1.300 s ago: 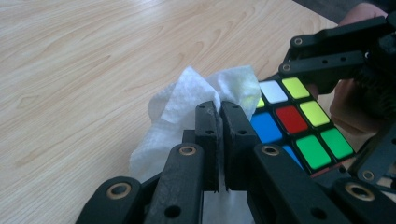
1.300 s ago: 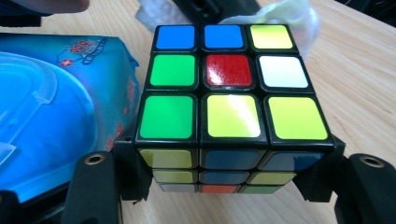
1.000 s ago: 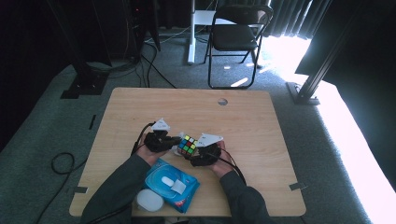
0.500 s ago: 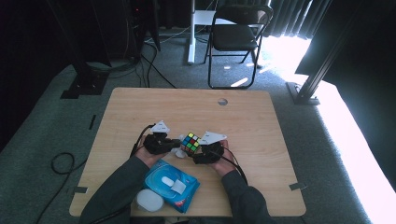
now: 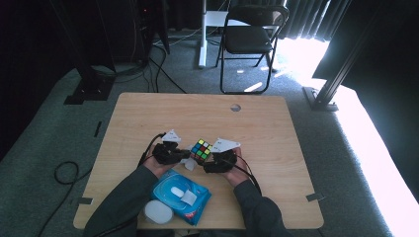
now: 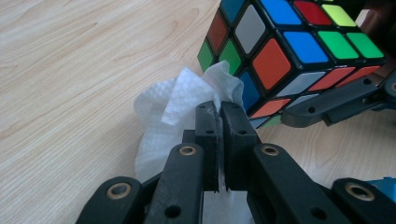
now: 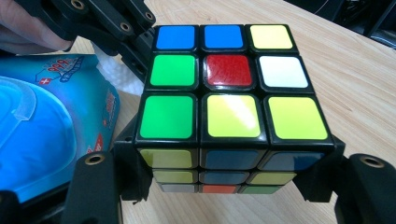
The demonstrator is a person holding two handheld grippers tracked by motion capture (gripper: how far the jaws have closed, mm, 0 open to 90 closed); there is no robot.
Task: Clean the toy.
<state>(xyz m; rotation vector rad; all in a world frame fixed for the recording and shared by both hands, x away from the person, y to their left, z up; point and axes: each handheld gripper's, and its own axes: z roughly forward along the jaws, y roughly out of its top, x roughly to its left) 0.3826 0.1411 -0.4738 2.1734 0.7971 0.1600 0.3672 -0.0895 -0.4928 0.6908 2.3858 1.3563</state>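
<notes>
A scrambled Rubik's cube (image 5: 201,149) (image 7: 229,102) is held just above the table, with my right gripper (image 5: 219,162) (image 7: 229,163) shut on its lower sides. My left gripper (image 5: 170,153) (image 6: 219,109) is shut on a crumpled white wipe (image 5: 189,163) (image 6: 163,112). The wipe presses against the lower corner of the cube (image 6: 280,51). In the left gripper view a black jaw of the right gripper (image 6: 336,100) runs under the cube. In the right gripper view the left gripper (image 7: 107,23) and the wipe (image 7: 116,74) show behind the cube's left side.
A blue pack of wet wipes (image 5: 180,195) (image 7: 46,126) lies near the table's front edge between the person's forearms, with a round white lid (image 5: 158,212) beside it. The wooden table (image 5: 148,118) has a cable hole (image 5: 235,107) at the back. A folding chair (image 5: 249,37) stands beyond.
</notes>
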